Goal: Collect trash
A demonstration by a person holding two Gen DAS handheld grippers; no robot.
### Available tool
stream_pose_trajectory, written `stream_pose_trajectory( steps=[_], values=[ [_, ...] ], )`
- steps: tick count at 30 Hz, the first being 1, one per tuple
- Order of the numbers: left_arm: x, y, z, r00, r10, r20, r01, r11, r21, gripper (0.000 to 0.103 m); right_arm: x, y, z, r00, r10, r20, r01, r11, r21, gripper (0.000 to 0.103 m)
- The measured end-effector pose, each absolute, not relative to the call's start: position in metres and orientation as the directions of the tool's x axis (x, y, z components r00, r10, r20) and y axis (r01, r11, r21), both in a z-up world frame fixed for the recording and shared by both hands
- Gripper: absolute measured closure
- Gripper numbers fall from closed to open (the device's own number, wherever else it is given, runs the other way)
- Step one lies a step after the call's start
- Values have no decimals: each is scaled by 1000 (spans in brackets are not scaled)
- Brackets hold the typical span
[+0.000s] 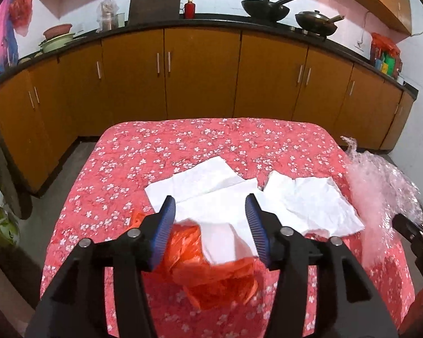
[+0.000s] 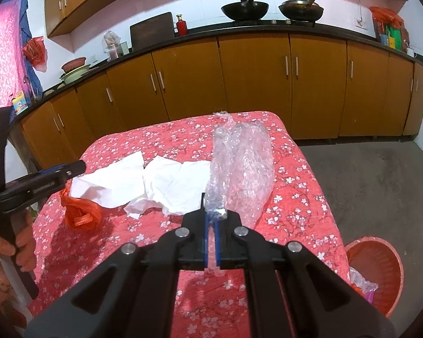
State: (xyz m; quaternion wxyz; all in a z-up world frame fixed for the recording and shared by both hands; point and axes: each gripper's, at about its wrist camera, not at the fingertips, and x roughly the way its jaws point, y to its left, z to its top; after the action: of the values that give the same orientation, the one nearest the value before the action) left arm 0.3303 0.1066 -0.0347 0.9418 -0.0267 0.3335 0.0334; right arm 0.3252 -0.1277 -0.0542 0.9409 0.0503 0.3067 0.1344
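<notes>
Left gripper (image 1: 211,225) sitting about half open over the red flowered counter (image 1: 121,169), nothing pinched. Orange plastic bag (image 1: 211,276) crumpled right under and between the blue fingers (image 1: 166,225), with a corner of white paper (image 1: 220,242) lying across it in the gap; pads not pressing on either. More white paper sheets (image 1: 310,202) spread just ahead of the fingertips and off to the right, flat-ish and wrinkled, no clear direction to them.

Right gripper (image 2: 211,214) clamped tight on the near end of a clear bubble wrap bundle (image 2: 239,163). Bundle stretched away from the fingertips, long axis running straight ahead toward the far edge of the counter, far end twisted into a little peak. Can't tell if the bundle rests on the cloth or hangs slightly above it.

Orange bin (image 2: 378,270) down on the floor to the right of the right gripper, beside the counter edge, some wrap already inside. Hand (image 2: 22,242) gripping the left tool's handle visible at the left edge of the right view.
</notes>
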Motion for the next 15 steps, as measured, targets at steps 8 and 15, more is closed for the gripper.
stream_pose_trajectory(
  steps=[8,15],
  values=[
    [360,95,-48,743,71,-665,-91,996,5,43,328,-128,-57,770,286,-570,-221,958,182,98],
    [365,103,-67,702,95,-706,-125,992,9,43,329,-125,-59,766,292,-573,-231,956,178,98]
  ],
)
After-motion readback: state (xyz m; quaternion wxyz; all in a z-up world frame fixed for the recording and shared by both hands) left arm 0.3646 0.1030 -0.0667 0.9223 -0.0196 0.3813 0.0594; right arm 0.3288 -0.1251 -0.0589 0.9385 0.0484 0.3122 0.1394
